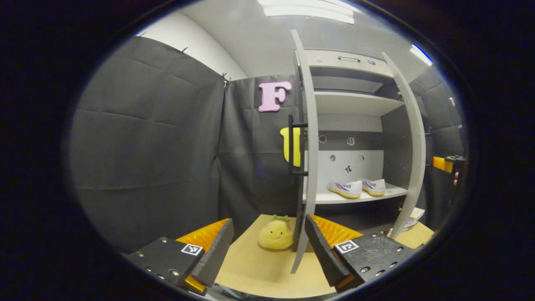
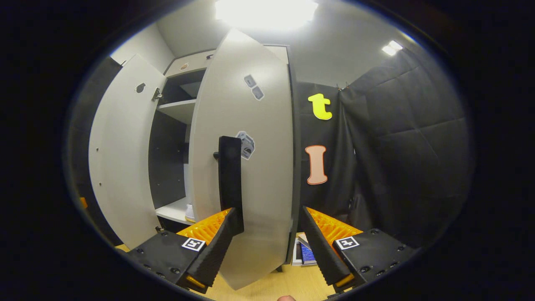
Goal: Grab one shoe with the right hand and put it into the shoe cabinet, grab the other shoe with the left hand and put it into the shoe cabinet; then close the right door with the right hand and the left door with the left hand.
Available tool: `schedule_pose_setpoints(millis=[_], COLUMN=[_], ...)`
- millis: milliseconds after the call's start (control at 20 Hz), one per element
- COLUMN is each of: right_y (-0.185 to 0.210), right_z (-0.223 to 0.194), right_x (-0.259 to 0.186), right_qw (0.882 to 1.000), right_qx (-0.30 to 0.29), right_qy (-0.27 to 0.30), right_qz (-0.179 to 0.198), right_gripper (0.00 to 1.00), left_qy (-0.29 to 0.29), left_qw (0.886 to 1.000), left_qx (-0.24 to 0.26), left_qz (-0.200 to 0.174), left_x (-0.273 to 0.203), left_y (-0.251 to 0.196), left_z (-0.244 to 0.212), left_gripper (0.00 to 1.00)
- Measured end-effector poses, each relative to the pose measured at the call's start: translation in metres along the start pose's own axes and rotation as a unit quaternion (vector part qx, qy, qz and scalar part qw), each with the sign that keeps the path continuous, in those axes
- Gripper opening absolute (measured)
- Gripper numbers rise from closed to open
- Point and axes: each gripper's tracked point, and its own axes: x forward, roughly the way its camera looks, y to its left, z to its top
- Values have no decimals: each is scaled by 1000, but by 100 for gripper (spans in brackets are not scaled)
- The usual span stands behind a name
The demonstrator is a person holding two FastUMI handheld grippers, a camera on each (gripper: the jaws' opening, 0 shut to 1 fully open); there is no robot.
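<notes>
Shoes (image 1: 356, 187) on cabinet shelf (image 1: 355, 196), beyond spread fingers (image 1: 319, 251)

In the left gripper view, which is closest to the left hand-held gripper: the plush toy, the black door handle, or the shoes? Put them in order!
From the left hand-held gripper:
1. Plush toy, on the floor just ahead between the fingers.
2. Black door handle, higher up on the open left door's edge.
3. Shoes, farthest, side by side on the cabinet shelf to the right.
</notes>
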Motion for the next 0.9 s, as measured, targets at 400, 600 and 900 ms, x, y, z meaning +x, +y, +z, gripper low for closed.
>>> schedule_pose_setpoints(millis=[400, 600, 900], right_y=[-15, -33, -59], right_z=[-10, -10, -18], right_x=[-20, -31, -43], right_qw=[1000, 1000, 999], right_qx=[11, 10, 12], right_qy=[3, 1, 7], right_qz=[-6, -22, -44], right_gripper=[98, 98, 98], left_qy=[-11, -24, -39], left_qw=[999, 998, 999], left_qx=[-1, 0, 2], left_qz=[53, 50, 28], left_x=[59, 89, 113], left_y=[46, 43, 18], left_z=[24, 44, 63], left_gripper=[98, 100, 100])
